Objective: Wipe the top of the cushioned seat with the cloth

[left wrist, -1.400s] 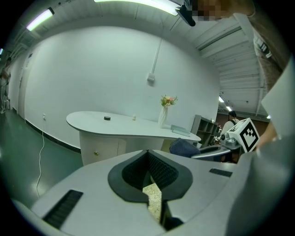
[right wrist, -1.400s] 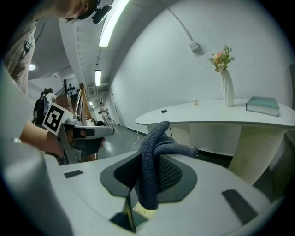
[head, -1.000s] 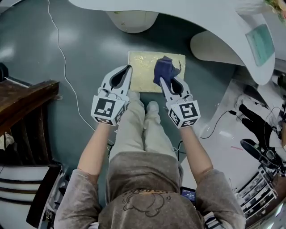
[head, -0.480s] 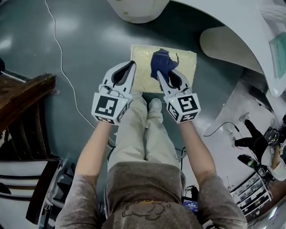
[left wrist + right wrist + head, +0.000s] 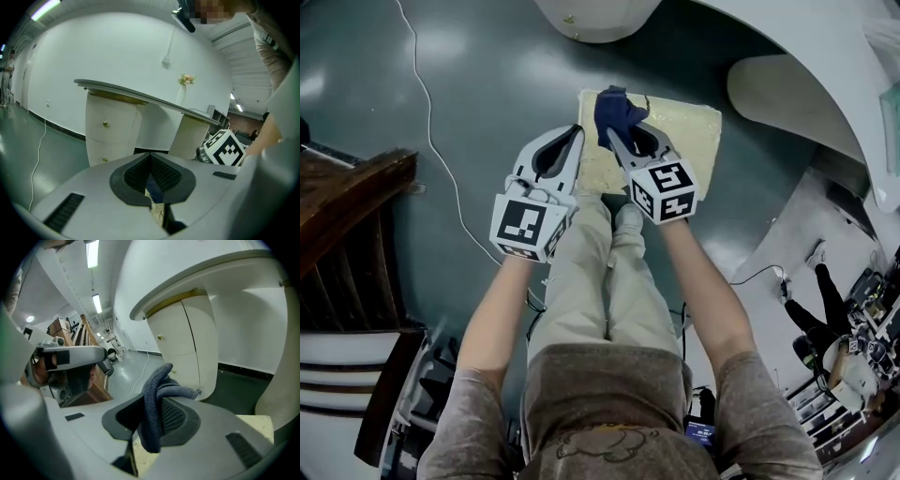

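Clamping cloth (image 5: pixel 617 109), right hand-held gripper (image 5: pixel 619 137) sits at left seat (image 5: pixel 692 127) edge.

A white curved desk (image 5: pixel 811 42) is seen over a grey-green floor (image 5: pixel 487 84), carried at its left end on a cream pedestal cabinet (image 5: pixel 592 17) with small round knobs and, further right, on a second rounded pedestal (image 5: pixel 783 94). A thin white cable (image 5: pixel 429 148) is laid across the floor left of the desk, and dark wooden furniture (image 5: pixel 347 220) is set further left, well apart from it. A small spray of flowers (image 5: pixel 186 79) is stood on the desk's top.
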A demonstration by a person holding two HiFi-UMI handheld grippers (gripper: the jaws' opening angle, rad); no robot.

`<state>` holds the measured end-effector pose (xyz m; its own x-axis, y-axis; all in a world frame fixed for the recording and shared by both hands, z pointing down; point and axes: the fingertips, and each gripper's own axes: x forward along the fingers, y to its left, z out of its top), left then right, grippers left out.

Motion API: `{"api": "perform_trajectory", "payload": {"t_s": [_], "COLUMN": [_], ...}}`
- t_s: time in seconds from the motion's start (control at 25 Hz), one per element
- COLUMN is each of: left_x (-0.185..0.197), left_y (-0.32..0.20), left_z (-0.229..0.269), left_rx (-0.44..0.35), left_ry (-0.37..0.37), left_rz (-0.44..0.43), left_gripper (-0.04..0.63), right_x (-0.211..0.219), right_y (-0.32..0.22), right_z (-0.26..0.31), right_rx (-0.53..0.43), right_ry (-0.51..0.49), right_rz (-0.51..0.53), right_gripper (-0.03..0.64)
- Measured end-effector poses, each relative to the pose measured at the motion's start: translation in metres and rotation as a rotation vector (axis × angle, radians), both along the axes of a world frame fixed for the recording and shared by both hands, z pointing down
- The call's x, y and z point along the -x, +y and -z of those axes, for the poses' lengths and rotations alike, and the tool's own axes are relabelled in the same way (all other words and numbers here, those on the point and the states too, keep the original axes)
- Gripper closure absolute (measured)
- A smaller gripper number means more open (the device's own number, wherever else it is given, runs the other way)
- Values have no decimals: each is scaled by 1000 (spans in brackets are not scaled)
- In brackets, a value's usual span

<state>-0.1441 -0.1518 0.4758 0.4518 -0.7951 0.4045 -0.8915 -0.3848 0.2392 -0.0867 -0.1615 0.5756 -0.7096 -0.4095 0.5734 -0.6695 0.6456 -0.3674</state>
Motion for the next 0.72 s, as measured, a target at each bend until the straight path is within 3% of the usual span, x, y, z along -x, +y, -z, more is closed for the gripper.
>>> {"api": "perform_trajectory", "payload": {"t_s": [0.24, 0.72], "left_x": [5, 13], "left_y": [-1, 6], "left_z": [-7, -13], "left_rx": [12, 34], "left_ry": [-7, -7], "left_rz": [15, 36], "left_gripper": [578, 578], "right_x": [25, 34], "right_y": [-14, -6], "right_z": [-40, -99], "right_rx": [72, 169], "right_ry": [31, 163], "right_rz": [14, 34], "right_gripper": [517, 518]}}
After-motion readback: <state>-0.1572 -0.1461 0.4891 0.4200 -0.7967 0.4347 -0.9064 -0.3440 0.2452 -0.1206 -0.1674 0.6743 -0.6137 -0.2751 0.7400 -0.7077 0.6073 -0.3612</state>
